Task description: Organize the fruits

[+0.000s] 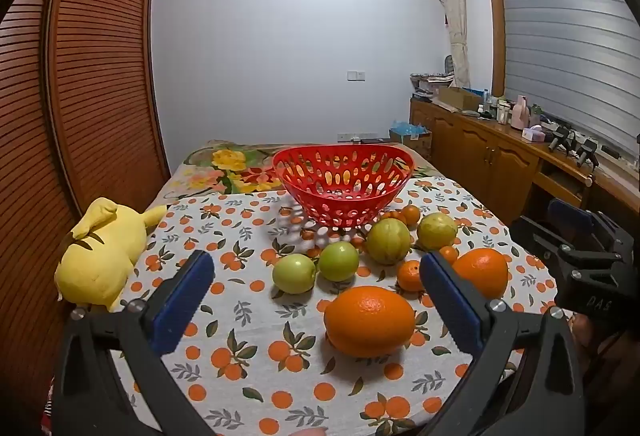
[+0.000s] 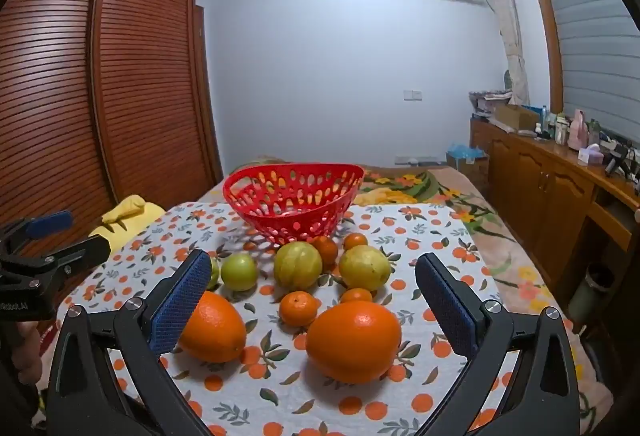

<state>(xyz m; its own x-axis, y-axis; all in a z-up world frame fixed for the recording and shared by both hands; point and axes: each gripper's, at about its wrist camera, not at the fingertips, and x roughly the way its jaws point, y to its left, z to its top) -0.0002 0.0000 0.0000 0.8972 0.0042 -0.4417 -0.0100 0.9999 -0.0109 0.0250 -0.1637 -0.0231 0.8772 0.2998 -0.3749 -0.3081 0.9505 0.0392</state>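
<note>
A red perforated basket stands empty at the far side of the table. In front of it lie two large oranges, two small green fruits, two yellow-green fruits and several small tangerines. My left gripper is open and empty, with one large orange between its fingers. My right gripper is open and empty, with the other large orange between its fingers. The second orange lies beside each.
The table has an orange-print cloth. A yellow plush toy lies at its left edge. A bed with floral cover is behind. A wooden cabinet runs along the right; a louvered wardrobe stands left.
</note>
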